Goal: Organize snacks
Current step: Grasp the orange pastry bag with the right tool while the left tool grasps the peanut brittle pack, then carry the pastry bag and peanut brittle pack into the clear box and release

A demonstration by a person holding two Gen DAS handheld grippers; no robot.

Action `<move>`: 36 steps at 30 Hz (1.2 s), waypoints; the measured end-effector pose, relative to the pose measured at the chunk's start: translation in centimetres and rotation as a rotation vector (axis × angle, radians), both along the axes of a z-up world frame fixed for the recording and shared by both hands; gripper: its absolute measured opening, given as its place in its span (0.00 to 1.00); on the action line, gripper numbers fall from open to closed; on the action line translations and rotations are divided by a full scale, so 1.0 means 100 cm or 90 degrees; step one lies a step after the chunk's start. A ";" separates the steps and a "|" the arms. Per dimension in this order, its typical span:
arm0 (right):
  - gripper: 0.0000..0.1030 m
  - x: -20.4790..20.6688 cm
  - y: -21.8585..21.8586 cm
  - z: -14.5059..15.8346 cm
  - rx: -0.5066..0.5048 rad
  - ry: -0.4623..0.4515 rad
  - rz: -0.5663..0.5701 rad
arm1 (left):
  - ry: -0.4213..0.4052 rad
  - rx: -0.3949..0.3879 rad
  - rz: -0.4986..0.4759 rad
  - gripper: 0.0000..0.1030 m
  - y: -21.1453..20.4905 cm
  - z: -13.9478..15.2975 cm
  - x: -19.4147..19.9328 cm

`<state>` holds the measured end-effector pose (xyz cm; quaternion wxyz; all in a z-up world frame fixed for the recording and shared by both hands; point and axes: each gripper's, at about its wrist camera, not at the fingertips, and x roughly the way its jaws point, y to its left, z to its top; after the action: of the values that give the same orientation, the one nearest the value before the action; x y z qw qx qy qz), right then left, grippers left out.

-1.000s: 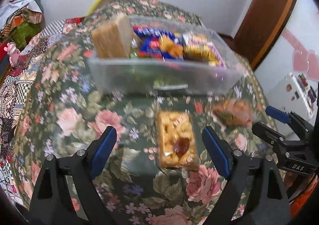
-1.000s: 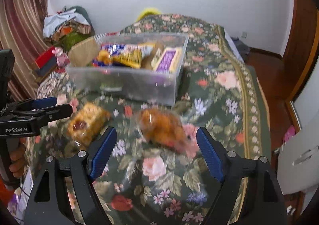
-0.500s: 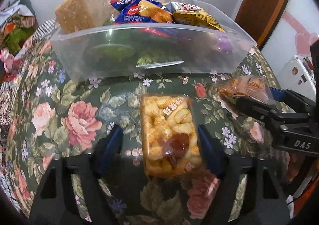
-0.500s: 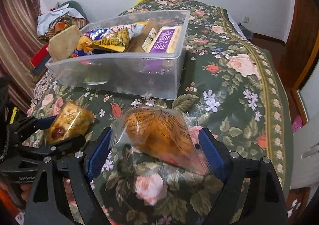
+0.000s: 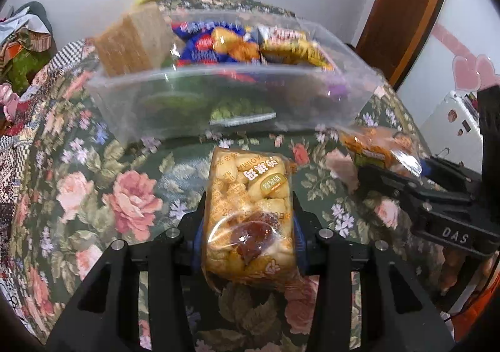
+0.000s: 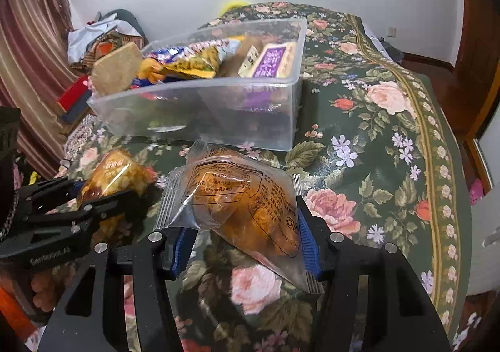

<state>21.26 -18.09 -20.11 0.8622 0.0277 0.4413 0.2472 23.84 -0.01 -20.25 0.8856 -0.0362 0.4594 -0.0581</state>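
Observation:
My left gripper (image 5: 248, 236) is shut on a clear packet of yellow pastry with a dark jam spot (image 5: 248, 211), lifted a little off the floral bedspread. My right gripper (image 6: 245, 245) is shut on a clear bag with an orange bun (image 6: 243, 205), also raised. Each gripper shows in the other's view: the right one (image 5: 403, 177) at the right with its bun bag (image 5: 378, 146), the left one (image 6: 81, 199) at the left with its pastry packet (image 6: 115, 171). The clear plastic bin (image 5: 218, 102) (image 6: 218, 102) full of snack packs stands just beyond both.
The floral bedspread (image 6: 375, 139) stretches to the right of the bin. A tan wafer block (image 5: 134, 39) leans at the bin's left end. Clothes (image 6: 100, 36) and a curtain (image 6: 28, 55) are at the left, a wooden door (image 5: 406, 8) at the right.
Both grippers came down around their packets, shut on them and lifted them off the bedspread, nearer the bin.

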 end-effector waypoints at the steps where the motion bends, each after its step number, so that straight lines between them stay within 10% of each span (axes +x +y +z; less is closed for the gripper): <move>1: 0.52 -0.004 -0.002 0.005 0.003 -0.006 -0.002 | -0.006 -0.001 0.002 0.43 0.001 0.004 -0.001; 22: 0.53 0.023 0.009 0.099 0.056 -0.159 -0.022 | -0.165 -0.029 0.025 0.43 0.013 0.113 0.037; 36: 0.53 0.080 0.038 0.073 0.007 -0.134 -0.039 | -0.102 -0.028 0.064 0.43 0.020 0.076 0.116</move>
<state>29.31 -14.32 -12.77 0.9106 0.0199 0.3461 0.2248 35.42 1.97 -12.64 0.9204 -0.0735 0.3831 -0.0265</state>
